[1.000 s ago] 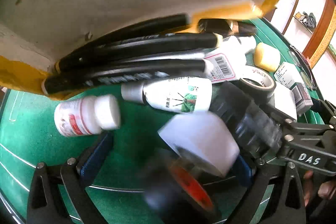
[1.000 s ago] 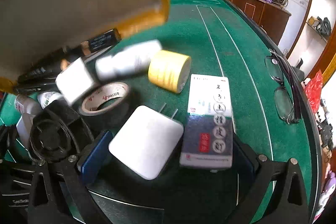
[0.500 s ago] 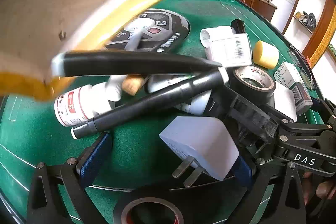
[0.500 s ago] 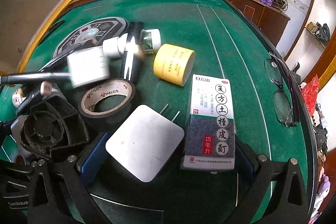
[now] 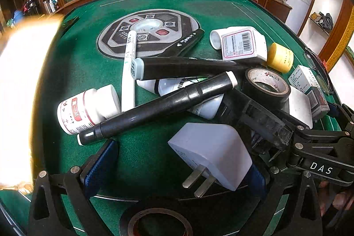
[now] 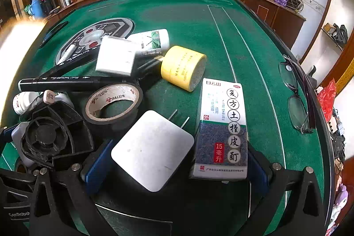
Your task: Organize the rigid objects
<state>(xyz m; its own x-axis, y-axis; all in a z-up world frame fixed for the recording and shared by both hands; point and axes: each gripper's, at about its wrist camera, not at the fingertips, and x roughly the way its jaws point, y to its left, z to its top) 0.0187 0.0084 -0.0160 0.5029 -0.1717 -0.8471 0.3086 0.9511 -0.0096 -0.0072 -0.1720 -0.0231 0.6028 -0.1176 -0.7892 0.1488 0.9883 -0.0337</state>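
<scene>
Scattered across the green felt table (image 6: 199, 21) lies a heap of small hard things. Nearest the right gripper (image 6: 177, 171) stands a glossy cardboard medicine box (image 6: 223, 125), white above and blue-grey below, printed "15" in red with large Chinese characters down its face; its lower end sits against the inside of the right pad. Beside it, touching it or nearly so, lies a smooth white charger plug (image 6: 152, 149) with rounded corners and two flat metal prongs. Both rest between the widely spread jaws, which clamp nothing.

Just beyond is a black roll of electrical tape (image 6: 114, 107), its paper core stamped "BULL". A yellow tape roll (image 6: 183, 66) lies on its side farther back, lettered "HANA…" as far as it can be read. One black marker (image 6: 73, 82) has a pale cap numbered "27" nearby.

From the left view, the left gripper (image 5: 174, 171) is likewise wide open and grips nothing; a second white plug (image 5: 212, 152) lies between its fingers, prongs pointing back at the camera. A long matte black marker (image 5: 159, 107) crosses a white pill bottle (image 5: 86, 110) with a red label. A white square bottle (image 5: 241, 43) shows a barcode. "DAS" is printed on the other tool's black frame at right.
</scene>
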